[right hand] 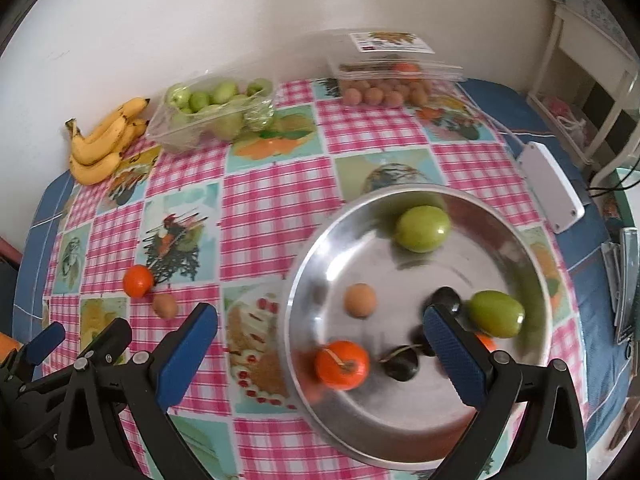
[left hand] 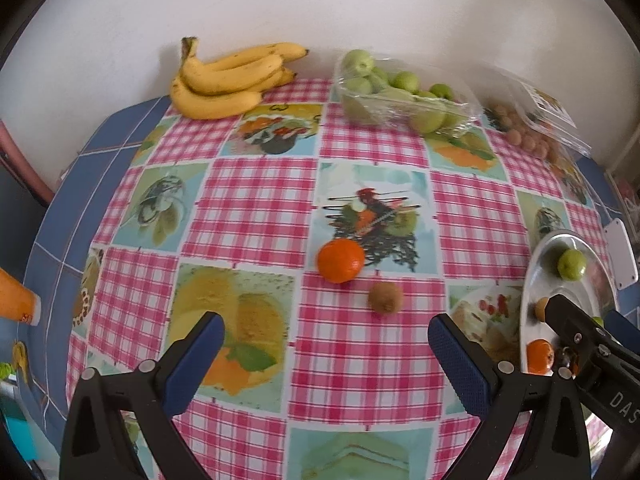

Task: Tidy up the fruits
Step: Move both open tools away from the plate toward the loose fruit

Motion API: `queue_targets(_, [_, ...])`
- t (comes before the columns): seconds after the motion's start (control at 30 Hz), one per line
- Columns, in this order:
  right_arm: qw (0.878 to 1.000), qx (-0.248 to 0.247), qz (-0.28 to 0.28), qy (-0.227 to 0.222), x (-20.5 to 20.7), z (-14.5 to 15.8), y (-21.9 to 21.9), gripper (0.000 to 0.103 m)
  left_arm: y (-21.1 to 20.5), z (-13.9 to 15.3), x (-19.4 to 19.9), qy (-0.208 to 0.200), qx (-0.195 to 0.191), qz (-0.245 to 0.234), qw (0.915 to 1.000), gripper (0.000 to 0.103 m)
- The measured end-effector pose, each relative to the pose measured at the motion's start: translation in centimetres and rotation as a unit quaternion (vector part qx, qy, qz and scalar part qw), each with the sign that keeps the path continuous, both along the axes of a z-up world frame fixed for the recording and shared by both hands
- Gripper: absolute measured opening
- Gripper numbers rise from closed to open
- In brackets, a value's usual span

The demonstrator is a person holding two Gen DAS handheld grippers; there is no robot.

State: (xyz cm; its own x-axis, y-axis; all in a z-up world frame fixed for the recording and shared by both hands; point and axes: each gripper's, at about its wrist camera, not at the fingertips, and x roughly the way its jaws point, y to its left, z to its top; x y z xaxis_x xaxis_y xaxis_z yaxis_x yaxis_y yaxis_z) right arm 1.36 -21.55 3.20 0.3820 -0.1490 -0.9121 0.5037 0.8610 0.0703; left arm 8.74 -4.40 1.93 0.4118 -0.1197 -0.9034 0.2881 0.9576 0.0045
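Yellow bananas (right hand: 106,142) lie at the far left against the wall, beside a clear tub of green fruit (right hand: 212,114) and, further right, a lidded clear box of small brown fruit (right hand: 386,88); these packs sit along the back edge, probably as the supply, leaving the middle of the worktop (left hand: 256,216) free for sorting. On the checked cloth nearer the front, an orange mandarin (left hand: 341,260) and a brown kiwi (left hand: 385,297) rest close together, loose and not yet gathered. The left gripper (left hand: 326,350) hangs low over the cloth just short of them, its blue fingers (left hand: 200,354) spread wide and holding nothing, lined up so that the kiwi and mandarin lie ahead of the gap, which suggests one of them is the next pick. To the right stands a steel bowl (right hand: 320,248), seemingly the collecting place: it already holds two green fruits (right hand: 422,227), a small tan fruit (right hand: 360,299), a second mandarin (right hand: 342,364) and some dark cherries (right hand: 402,364). The right gripper (right hand: 320,350) hovers over the bowl's near rim with fingers (right hand: 454,356) apart and empty, one finger above the bowl, a pose that fits a fruit just dropped or a wait. Beyond the bowl lies a white box (right hand: 554,188).
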Motion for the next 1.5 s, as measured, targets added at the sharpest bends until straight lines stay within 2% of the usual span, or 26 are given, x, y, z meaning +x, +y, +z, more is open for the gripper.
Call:
queue_targets(0.23, [1.0,0.012,0.008,0.002,1.4,-0.7,1.5,0.103,1.5,-0.6,1.0,0.009,-0.001,0.016,0.9998,0.103])
queue_targets(0.4, [1.0,0.005,0.014,0.001,2.4,-0.9,2.4,0.103,2.5,-1.4,1.9,0.023,-0.016,0.03,0.9992,0.103])
queue_targets(1.0, [0.998,0.044,0.05,0.005,6.0,-3.4,4.8,0.103,5.8,-4.9,5.0,0.062,-0.05,0.058,0.9951,0.103])
queue_targets(1.4, [0.994,0.071,0.083,-0.003,7.9,-4.3,7.2,0.103,8.5,-5.3,6.5,0.054,-0.062,0.09,0.9926,0.103])
queue_targets(1.5, [0.993,0.077,0.086,-0.001,8.2,-4.7,7.5,0.103,8.7,-5.7,6.6,0.054,-0.05,0.093,0.9929,0.103])
